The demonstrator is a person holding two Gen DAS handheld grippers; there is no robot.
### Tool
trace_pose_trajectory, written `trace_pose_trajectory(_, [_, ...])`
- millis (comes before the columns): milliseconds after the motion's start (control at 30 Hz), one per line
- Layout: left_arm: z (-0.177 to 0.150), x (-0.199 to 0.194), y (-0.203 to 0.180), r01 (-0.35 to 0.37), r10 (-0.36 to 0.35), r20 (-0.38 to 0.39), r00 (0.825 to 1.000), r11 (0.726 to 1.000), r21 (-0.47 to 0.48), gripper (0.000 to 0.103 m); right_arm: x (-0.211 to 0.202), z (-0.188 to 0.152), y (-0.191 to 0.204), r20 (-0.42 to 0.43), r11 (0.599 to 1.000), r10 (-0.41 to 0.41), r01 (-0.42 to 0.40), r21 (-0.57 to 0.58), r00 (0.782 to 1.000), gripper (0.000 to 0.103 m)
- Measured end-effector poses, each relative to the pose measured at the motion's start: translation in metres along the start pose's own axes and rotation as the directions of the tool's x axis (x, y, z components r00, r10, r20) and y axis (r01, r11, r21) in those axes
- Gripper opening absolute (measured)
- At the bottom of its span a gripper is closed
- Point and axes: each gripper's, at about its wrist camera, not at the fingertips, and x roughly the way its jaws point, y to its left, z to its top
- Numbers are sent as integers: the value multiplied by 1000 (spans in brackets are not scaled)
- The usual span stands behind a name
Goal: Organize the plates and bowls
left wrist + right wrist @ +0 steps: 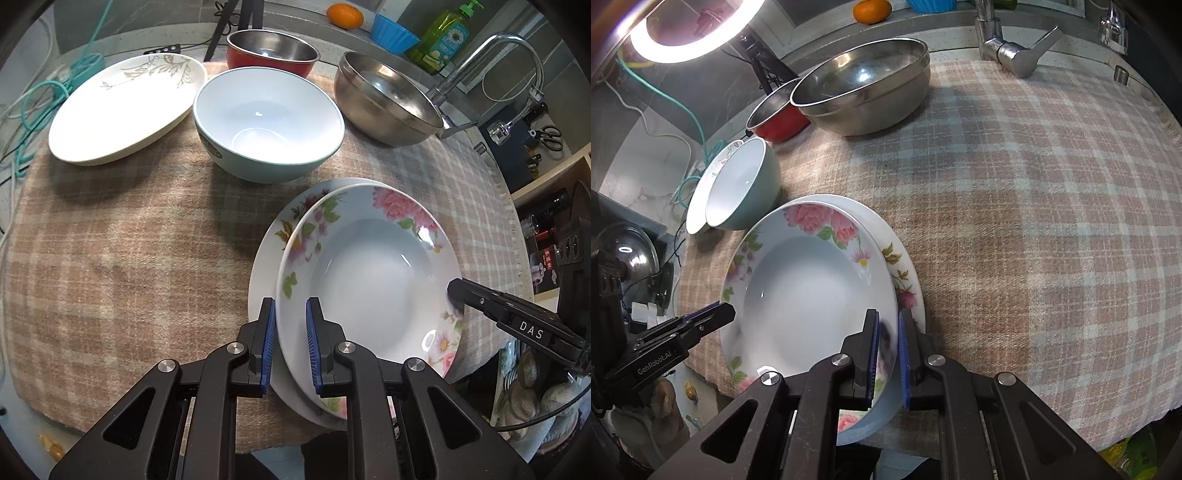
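A deep floral plate (369,280) (809,288) lies over a flat floral plate (266,266) (905,266) on the checked cloth; I cannot tell if they touch. My left gripper (291,341) is shut on the deep plate's near-left rim, and in the right wrist view it shows at that rim (716,314). My right gripper (888,354) is shut on the opposite rim, and its tip shows in the left wrist view (455,293). Behind stand a teal bowl (269,122) (742,188) and a white oval plate (125,107) (701,199).
A red pot (273,51) (775,118) and a steel bowl (384,99) (864,88) stand at the back of the cloth (1034,221). A tap (517,62) (1008,48), soap bottle (447,37), blue cup (391,33) and orange (345,16) lie beyond. Cables (40,107) trail at left.
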Motion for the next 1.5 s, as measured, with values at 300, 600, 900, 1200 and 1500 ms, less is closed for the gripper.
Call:
trace_pose_trajectory(300, [1,1,0,-2,2,-4,1000,1000,12,14,4,1,8,-8,999,-28,28,-24,1000,12])
trace_pose_trajectory(600, [-1,-3,0,6,-6,2,1000,1000,19,15,1,-1,11,4,997,-53,53,-47,999,15])
trace_pose_trajectory(900, [-3,-25,20,29,-29,53,998,1000,0,15,-21,2,20,77,998,-45,48,-42,996,20])
trace_pose_trajectory(1200, [8,-52,71,4,2,112,994,999,-51,15,-27,16,76,132,993,32,-16,-119,991,21])
trace_pose_trajectory(1500, [28,-72,133,-9,29,157,987,992,-123,15,-8,45,144,95,976,104,-83,-203,990,21])
